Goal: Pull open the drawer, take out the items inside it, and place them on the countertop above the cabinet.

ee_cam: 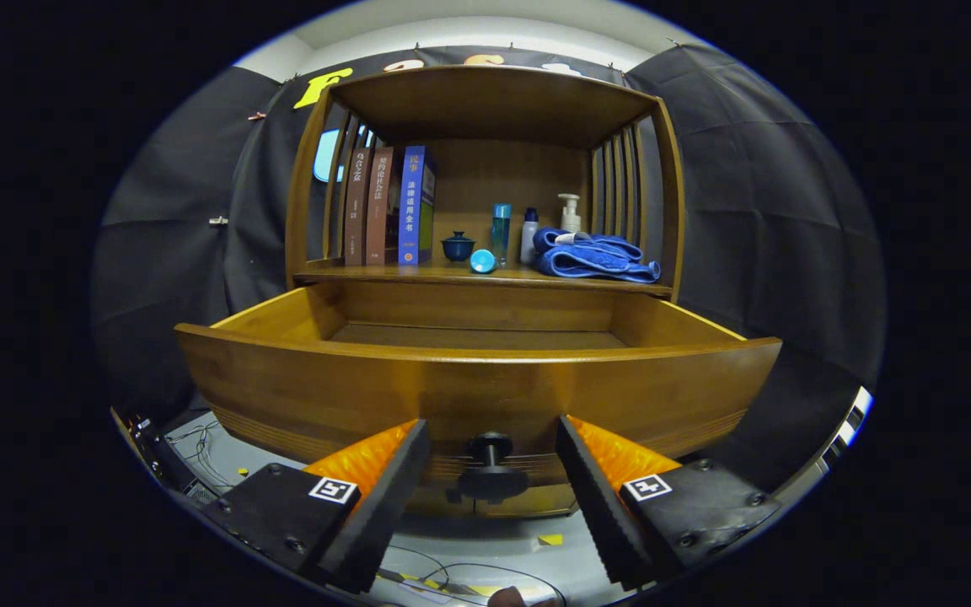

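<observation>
A wooden cabinet stands ahead with its drawer (477, 384) pulled out toward me. The drawer's dark round knob (491, 468) sits between my two fingers, with a gap on each side. My gripper (492, 434) is open around the knob and touches nothing. The drawer's front wall hides most of its inside; only the far part of its floor shows, bare. Above the drawer is the countertop (418, 274), with a blue folded towel (593, 257), a small dark blue cup (458, 246), a light blue round lid (482, 261), a teal bottle (501, 232), a white bottle (528, 236) and a pump bottle (570, 212).
Three books (388, 206) stand at the left of the countertop, under a wooden roof with slatted sides. Below the drawer lie a grey floor with cables (199, 447) and yellow tape marks (549, 539). Black cloth walls surround the cabinet.
</observation>
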A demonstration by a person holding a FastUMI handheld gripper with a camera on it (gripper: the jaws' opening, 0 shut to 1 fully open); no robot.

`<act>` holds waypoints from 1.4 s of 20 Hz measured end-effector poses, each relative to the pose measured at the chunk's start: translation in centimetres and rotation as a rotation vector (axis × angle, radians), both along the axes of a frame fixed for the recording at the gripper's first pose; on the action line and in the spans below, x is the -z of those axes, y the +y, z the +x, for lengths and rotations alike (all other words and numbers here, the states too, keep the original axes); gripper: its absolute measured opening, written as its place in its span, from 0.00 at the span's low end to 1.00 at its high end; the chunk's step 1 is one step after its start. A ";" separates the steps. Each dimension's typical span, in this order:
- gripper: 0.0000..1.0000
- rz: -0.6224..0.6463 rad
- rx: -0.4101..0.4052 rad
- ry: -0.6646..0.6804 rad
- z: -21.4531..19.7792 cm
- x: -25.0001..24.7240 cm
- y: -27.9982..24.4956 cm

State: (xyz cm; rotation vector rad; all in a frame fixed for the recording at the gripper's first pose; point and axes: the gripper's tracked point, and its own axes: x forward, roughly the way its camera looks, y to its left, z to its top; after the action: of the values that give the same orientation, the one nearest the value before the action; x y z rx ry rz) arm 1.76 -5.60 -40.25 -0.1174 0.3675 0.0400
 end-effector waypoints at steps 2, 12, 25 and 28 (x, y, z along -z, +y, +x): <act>0.98 -0.008 0.000 -0.004 0.1 -0.3 -0.1; 0.98 -0.002 0.011 -0.006 5.6 -0.4 0.8; 0.98 -0.036 0.013 -0.014 13.3 1.1 1.6; 0.99 -0.069 0.005 -0.026 14.8 1.5 1.7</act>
State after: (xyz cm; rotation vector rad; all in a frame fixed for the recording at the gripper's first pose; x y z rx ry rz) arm 16.53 -3.89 -41.75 -0.1849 0.3434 0.0213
